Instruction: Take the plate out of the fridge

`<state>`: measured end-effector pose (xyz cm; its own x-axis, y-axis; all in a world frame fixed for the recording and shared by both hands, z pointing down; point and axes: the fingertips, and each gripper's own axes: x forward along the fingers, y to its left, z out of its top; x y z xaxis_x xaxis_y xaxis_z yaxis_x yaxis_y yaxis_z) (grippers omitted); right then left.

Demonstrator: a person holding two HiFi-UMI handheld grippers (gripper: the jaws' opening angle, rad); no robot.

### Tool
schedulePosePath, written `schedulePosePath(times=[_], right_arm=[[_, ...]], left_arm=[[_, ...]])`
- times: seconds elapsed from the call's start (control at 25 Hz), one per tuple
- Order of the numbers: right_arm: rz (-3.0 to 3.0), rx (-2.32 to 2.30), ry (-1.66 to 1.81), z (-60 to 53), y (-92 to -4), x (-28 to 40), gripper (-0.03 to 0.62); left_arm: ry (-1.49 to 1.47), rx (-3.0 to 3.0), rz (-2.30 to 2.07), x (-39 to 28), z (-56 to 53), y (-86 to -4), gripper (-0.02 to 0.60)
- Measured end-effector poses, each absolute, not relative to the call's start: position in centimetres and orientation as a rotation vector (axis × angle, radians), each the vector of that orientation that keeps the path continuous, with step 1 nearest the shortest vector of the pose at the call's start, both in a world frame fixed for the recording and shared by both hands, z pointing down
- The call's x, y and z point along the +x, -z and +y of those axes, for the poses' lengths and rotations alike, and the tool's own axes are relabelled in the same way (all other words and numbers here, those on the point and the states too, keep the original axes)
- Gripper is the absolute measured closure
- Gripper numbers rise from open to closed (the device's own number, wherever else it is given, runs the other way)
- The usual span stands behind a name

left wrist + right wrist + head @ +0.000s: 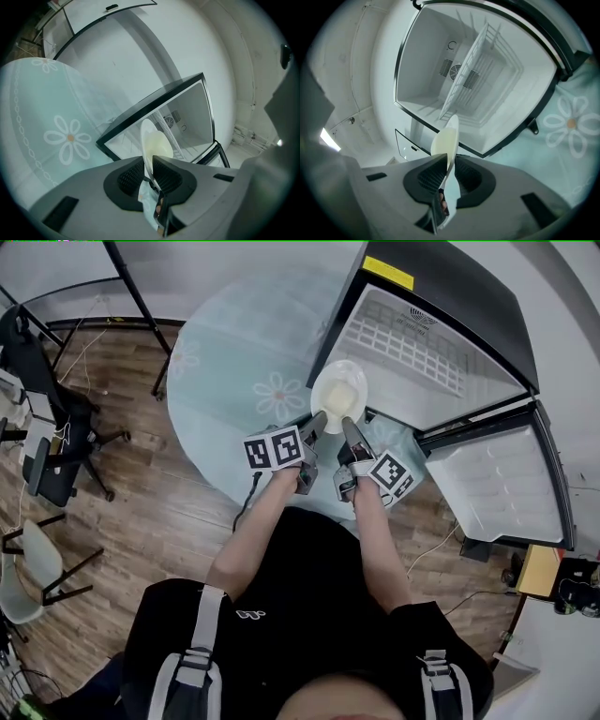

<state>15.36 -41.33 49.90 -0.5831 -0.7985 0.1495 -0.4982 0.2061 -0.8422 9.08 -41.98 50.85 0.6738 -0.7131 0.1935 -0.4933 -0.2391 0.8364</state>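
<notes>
A white plate [339,395] with a pale yellow centre hangs above the table edge, just outside the mouth of the open fridge [422,352]. My left gripper [319,418] is shut on the plate's near left rim, and my right gripper [349,425] is shut on the near right rim. In the left gripper view the plate [154,147] stands edge-on between the dark pads of the gripper [147,171]. The right gripper view shows the same: the plate's rim [446,138] is pinched in the gripper [449,171], with the empty fridge interior [506,108] and its wire shelf [473,75] behind.
The fridge stands on a round table [234,362] with a pale blue flowered cloth. Its door [506,484] hangs open to my right. Office chairs [56,446] and a black frame leg [141,306] stand on the wooden floor at left. A yellow box [539,570] is at far right.
</notes>
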Motion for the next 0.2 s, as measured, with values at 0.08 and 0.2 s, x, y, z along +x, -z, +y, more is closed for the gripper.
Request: schedulePosePath(times=[0.08,0.2], right_arm=[[2.164,-1.217,1.328,-41.16,-50.05,15.31,0.543],[2.162,-1.221,1.331,-40.92,-50.13,15.57,0.543]], left_arm=[[0.283,1.893,-0.938,9.04,-41.81,-50.99,0.525],[0.282,1.892,-0.931,9.29,-41.59,-50.98,0.525]])
